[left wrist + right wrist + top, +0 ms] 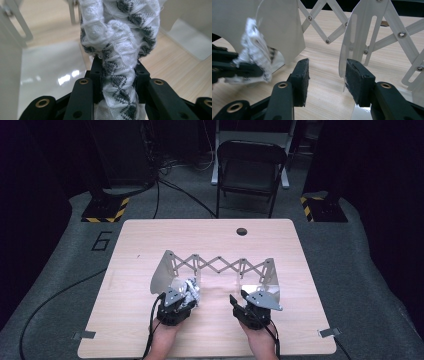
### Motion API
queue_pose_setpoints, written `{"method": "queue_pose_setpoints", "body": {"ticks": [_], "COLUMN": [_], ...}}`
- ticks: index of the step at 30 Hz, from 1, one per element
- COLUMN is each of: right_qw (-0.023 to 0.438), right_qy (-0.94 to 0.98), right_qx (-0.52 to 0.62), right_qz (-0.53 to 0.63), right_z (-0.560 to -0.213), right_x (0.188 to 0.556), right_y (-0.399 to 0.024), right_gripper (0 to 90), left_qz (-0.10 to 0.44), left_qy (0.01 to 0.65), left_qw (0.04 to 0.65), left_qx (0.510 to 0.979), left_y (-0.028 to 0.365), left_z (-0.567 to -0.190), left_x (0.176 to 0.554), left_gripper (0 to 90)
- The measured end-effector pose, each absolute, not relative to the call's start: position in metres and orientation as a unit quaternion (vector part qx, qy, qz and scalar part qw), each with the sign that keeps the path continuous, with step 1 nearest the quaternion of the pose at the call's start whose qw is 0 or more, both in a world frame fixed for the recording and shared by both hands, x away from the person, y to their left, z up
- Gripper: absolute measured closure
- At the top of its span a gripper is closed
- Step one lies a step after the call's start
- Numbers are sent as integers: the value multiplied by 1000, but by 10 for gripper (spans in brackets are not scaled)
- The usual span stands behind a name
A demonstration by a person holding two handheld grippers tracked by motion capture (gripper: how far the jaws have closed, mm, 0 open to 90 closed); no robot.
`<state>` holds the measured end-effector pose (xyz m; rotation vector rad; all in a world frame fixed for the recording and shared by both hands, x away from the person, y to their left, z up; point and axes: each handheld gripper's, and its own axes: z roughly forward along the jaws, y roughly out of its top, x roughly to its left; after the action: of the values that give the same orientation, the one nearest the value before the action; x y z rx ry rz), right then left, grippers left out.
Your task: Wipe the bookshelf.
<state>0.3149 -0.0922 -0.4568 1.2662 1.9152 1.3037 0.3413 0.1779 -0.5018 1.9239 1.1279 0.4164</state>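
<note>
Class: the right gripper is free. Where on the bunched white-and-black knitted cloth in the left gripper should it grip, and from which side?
Probably the loose bunch of the white-and-black knitted cloth sticking out beyond the left gripper, which pinches its narrow twisted waist. The open right gripper should approach from its own side, across the bare wooden table.

The high view looks down on the table (210, 335) from the near side; both gripper views sit close, sharing the folding rack (220, 265) (324, 35).

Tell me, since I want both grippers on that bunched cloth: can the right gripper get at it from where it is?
Probably yes. The right gripper is open with nothing between its jaws, and bare table lies between it and the cloth, which the left gripper holds beside the rack's left plate.
</note>
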Motion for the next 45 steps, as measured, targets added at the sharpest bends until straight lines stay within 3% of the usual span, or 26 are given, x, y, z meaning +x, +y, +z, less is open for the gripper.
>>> {"method": "queue_pose_setpoints", "body": {"ticks": [5,22,30,45], "right_qw": [247,239,237,251], "right_qy": [704,718,715,691], "right_qx": [463,446,459,501], "right_qz": [479,477,471,456], "right_z": [-457,-475,-480,-485], "right_x": [309,277,272,251], "right_y": [-94,-113,-123,-159], "right_gripper": [503,439,438,442], "left_qz": [147,126,150,158], "left_qy": [461,401,382,429], "left_qw": [418,457,460,467], "left_qx": [769,784,788,757], "left_y": [178,150,149,170], "left_z": [-510,-484,-474,-476], "left_x": [339,313,313,325], "left_gripper": [687,685,684,681]}}
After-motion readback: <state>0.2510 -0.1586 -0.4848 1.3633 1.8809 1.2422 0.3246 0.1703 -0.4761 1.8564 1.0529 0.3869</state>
